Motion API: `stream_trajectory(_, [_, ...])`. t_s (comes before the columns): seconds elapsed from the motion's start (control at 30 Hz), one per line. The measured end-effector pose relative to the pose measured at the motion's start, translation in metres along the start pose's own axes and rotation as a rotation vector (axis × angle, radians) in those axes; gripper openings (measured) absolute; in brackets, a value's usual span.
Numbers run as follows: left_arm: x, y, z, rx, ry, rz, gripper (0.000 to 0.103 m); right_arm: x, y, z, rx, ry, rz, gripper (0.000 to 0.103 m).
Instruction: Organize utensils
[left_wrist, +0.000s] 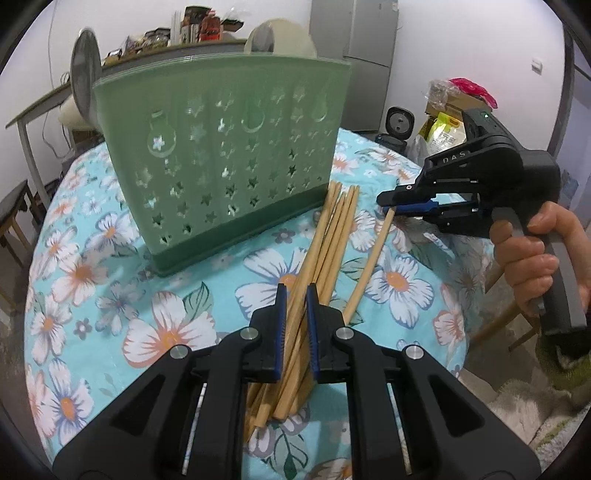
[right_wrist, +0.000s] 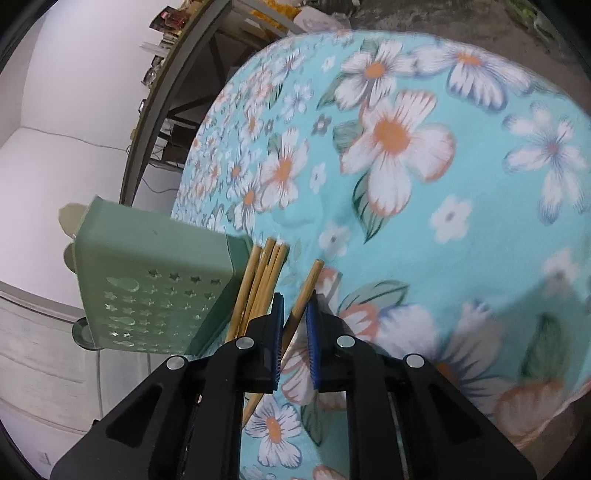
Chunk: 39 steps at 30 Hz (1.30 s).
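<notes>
- Left wrist view: a bundle of wooden chopsticks (left_wrist: 325, 243) is seen lying on the flowered tablecloth (left_wrist: 147, 325), its far tips close beside the base of the green perforated utensil holder (left_wrist: 225, 155), which stands upright on the table.
- The left gripper (left_wrist: 295, 325) is seen with its jaws set narrowly around the near part of the bundle; whether the pads actually press the sticks cannot be told, though several sticks pass between them.
- A single chopstick (left_wrist: 369, 266) lies slightly apart to the right of the bundle, and its far end is met by the right gripper (left_wrist: 391, 206), held by a hand (left_wrist: 532, 258).
- Right wrist view: that single chopstick (right_wrist: 303, 299) is shown running between the blue pads of the right gripper (right_wrist: 295, 332), the jaws narrow about it; firm contact is probable but not certain.
- The step in hand is judged to be the pick-up of chopsticks for loading into the holder. A lift, a turn to upright and a drop through the open top would be called for next.
- Only the left view shows the holder's front face and the hand; only the right view shows the holder's plain side wall (right_wrist: 147, 243) and the stick inside the right jaws.
</notes>
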<state>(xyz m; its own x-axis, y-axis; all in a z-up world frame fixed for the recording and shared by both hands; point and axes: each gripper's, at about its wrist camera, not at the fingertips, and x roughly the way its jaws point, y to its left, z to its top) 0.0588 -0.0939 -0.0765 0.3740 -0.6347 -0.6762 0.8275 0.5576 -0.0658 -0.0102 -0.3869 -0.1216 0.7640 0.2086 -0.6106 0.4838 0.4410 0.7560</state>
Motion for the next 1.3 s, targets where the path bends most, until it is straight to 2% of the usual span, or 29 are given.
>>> stream_trajectory(0.23, [-0.017,0.001,0.002,0.012,0.04,-0.032,0.008,-0.024,-0.005,0.013,-0.031,-0.046,-0.008,0.012])
stream_trajectory(0.4, [-0.022,0.013,-0.009,0.036,0.157,0.009,0.008,-0.023,-0.013,0.017,-0.024,-0.034,0.003,0.012])
stream_trajectory(0.47, [-0.024,0.023,-0.012,0.001,0.174,0.005,0.008,-0.019,-0.016,0.017,-0.02,-0.026,0.007,0.012])
stream_trajectory(0.7, [-0.017,0.031,0.011,-0.058,0.107,-0.023,0.014,-0.012,-0.019,0.018,-0.016,-0.01,0.017,0.013])
stream_trajectory(0.93, [0.024,0.012,0.048,0.025,0.075,0.001,0.014,-0.009,-0.019,0.019,-0.03,-0.005,0.025,0.013])
stream_trajectory(1.3, [0.065,-0.007,0.068,0.078,0.098,0.008,0.014,-0.007,-0.026,0.023,-0.03,0.01,0.057,0.013])
